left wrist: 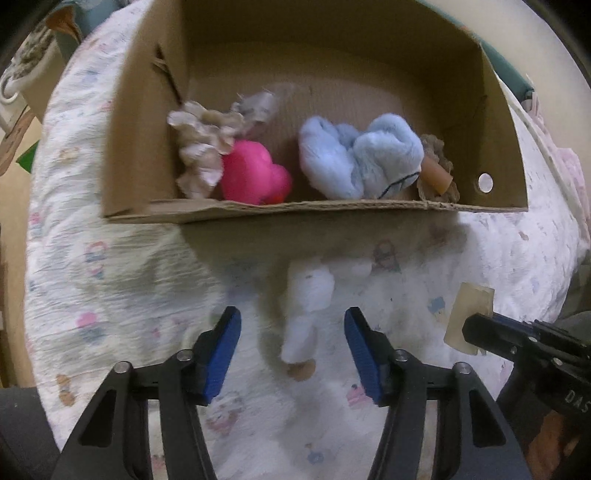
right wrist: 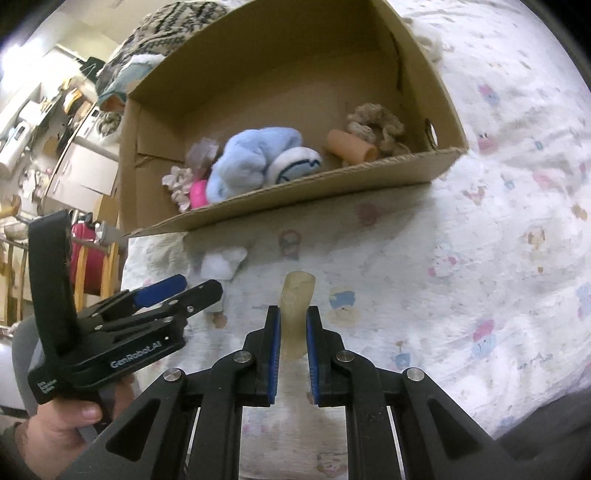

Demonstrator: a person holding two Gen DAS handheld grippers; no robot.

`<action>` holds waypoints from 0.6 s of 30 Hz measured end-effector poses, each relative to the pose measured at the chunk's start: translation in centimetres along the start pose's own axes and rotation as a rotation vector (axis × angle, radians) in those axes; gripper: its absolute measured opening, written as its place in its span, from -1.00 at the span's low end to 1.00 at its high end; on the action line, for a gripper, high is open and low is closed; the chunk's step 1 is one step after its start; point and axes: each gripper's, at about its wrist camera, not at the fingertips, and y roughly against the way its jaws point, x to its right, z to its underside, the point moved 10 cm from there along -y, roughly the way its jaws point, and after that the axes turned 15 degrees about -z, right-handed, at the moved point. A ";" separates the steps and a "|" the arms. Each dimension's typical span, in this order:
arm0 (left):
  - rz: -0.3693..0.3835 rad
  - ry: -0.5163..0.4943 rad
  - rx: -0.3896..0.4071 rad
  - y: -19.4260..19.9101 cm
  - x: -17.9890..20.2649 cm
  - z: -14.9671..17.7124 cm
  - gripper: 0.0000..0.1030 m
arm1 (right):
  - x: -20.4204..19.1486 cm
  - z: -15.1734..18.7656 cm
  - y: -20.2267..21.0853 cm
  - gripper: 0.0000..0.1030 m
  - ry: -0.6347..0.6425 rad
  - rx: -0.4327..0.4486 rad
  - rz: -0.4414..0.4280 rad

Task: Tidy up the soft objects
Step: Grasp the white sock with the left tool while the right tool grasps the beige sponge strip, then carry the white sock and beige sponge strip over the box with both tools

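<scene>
A cardboard box (left wrist: 332, 210) stands on a printed bedspread (left wrist: 110, 280) and holds a light blue plush (left wrist: 354, 158), a pink heart (left wrist: 255, 173), a beige scrunchie (left wrist: 199, 147), a brown crocheted piece (left wrist: 439, 155) and an orange tube (left wrist: 436, 177). A white plush toy (left wrist: 306, 314) lies on the spread just ahead of my open left gripper (left wrist: 291, 321), between its fingers. My right gripper (right wrist: 293, 317) is shut on a pale yellowish soft piece (right wrist: 295, 310), held above the spread; it shows in the left view (left wrist: 469, 317). The box also shows in the right view (right wrist: 295, 192).
The bed's left edge drops off to a cluttered room with shelves (right wrist: 44, 122) and a red object (right wrist: 85, 258). A patterned blanket heap (right wrist: 166, 22) lies behind the box. A pinkish cloth (left wrist: 557, 147) lies at the right of the box.
</scene>
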 end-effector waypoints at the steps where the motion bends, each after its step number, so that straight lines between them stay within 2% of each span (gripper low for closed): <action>1: 0.009 -0.002 -0.008 -0.3 0.3 0.0 -0.23 | 0.0 0.1 -0.2 -0.72 -0.002 0.000 0.001; 3: 0.021 -0.012 -0.027 -0.9 0.7 0.3 -0.64 | -0.1 0.1 -0.6 -0.72 -0.002 -0.001 0.000; 5: 0.022 -0.014 -0.025 -0.9 0.8 0.5 -0.83 | 0.0 0.1 -0.5 -0.72 0.000 0.001 -0.003; 9: 0.050 -0.005 -0.021 -0.2 0.7 1.0 -0.87 | -0.2 0.0 0.0 -0.72 0.010 0.004 -0.010; 18: -0.006 0.032 0.006 2.2 -2.9 3.3 -0.87 | -0.7 0.5 -0.2 -0.72 0.043 -0.002 0.015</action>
